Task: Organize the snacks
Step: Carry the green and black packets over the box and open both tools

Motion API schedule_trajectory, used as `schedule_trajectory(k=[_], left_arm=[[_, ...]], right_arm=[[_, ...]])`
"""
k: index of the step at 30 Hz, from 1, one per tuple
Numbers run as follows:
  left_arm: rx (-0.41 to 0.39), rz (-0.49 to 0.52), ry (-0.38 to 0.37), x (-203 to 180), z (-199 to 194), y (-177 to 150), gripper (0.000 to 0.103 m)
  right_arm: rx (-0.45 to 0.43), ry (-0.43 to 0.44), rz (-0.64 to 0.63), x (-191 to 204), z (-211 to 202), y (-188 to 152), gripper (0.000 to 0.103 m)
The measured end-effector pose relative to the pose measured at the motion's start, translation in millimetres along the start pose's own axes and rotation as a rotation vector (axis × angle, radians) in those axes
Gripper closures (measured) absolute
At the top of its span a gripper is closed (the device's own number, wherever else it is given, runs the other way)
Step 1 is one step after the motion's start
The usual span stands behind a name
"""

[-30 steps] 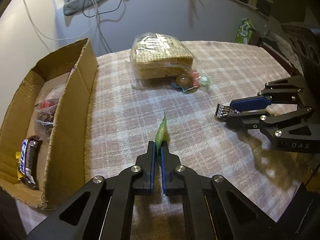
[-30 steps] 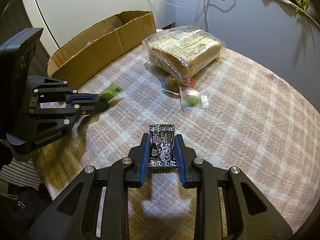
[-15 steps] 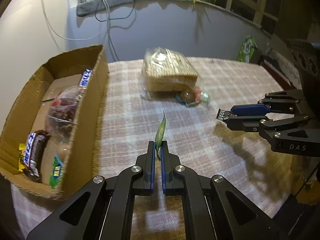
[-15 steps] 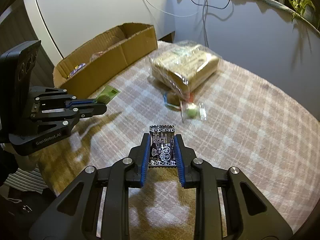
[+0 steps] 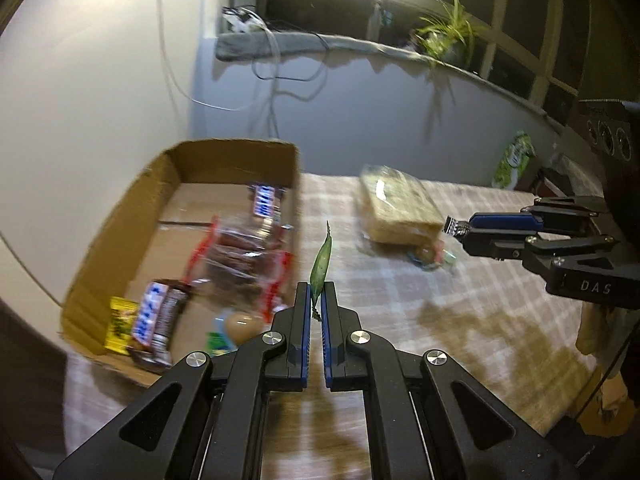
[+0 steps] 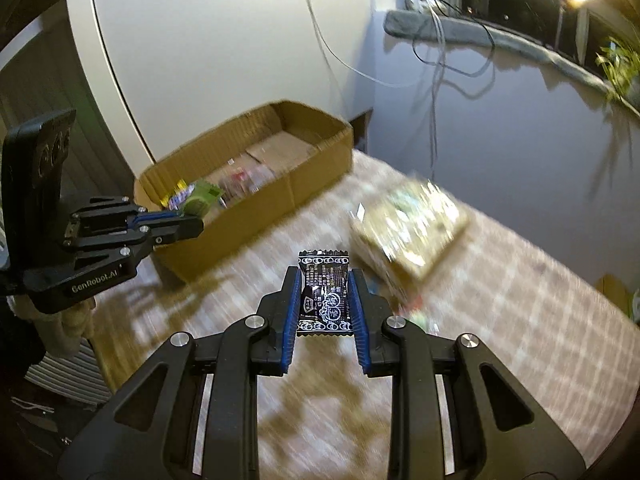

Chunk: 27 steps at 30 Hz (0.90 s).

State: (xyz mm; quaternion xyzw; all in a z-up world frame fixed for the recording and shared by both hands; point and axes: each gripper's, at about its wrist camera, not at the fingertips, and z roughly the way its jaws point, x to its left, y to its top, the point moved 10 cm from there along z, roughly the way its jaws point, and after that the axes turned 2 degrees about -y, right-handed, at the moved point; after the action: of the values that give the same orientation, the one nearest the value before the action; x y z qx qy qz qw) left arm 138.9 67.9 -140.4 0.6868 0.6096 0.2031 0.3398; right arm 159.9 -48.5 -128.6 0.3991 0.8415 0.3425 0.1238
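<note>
Left gripper (image 5: 316,300) was clamped on a thin green packet (image 5: 322,258), seen edge-on, hanging just short of the box's (image 5: 236,152) near-right corner. In the right wrist view that packet sat over the box's near end. Right gripper (image 6: 324,292) was clamped on a black sachet (image 6: 325,292), held off the cloth, right of the box and well apart from it.

Progress, my read: partway. Already in the box: two blue-and-white bars (image 5: 264,200), a red-edged clear pack (image 5: 240,248), a yellow packet (image 5: 118,322), a brown ball candy (image 5: 240,324). Both carried items were not yet in. Left drop looked closest; right had to cross to the box.

Left to do: the bread pack (image 5: 396,208) on the cloth (image 5: 440,300) right of the box, plus a few small wrapped candies (image 5: 430,254) just in front of it. A green bag (image 5: 514,158) stood further right of the box, off the table's far edge; can't tell if it counts.

Obstacles: the box's right wall stood between the right gripper and the inside, so it needs clearance. Near end of the box was crowded; far end was bare cardboard. The grippers were well apart, no clash yet. Frames were blurred, so small labels weren't readable.
</note>
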Motion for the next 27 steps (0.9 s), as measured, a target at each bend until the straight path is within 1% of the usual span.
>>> schedule_trajectory(k=[9, 17, 21, 27], left_arm=[[-0.043, -0.060, 0.063, 49, -14, 7, 0.099], [-0.052, -0.105, 0.107, 86, -11, 17, 0.099], [-0.049, -0.111, 0.122, 96, -7, 21, 0.099], [-0.028, -0.113, 0.147, 107, 2, 23, 0.099]], right_arm=[[-0.013, 0.038, -0.048, 37, 31, 49, 0.078], [-0.003, 0.071, -0.051, 57, 61, 79, 0.078], [0.008, 0.094, -0.052, 67, 78, 92, 0.078], [0.029, 0.105, -0.050, 77, 103, 105, 0.078]])
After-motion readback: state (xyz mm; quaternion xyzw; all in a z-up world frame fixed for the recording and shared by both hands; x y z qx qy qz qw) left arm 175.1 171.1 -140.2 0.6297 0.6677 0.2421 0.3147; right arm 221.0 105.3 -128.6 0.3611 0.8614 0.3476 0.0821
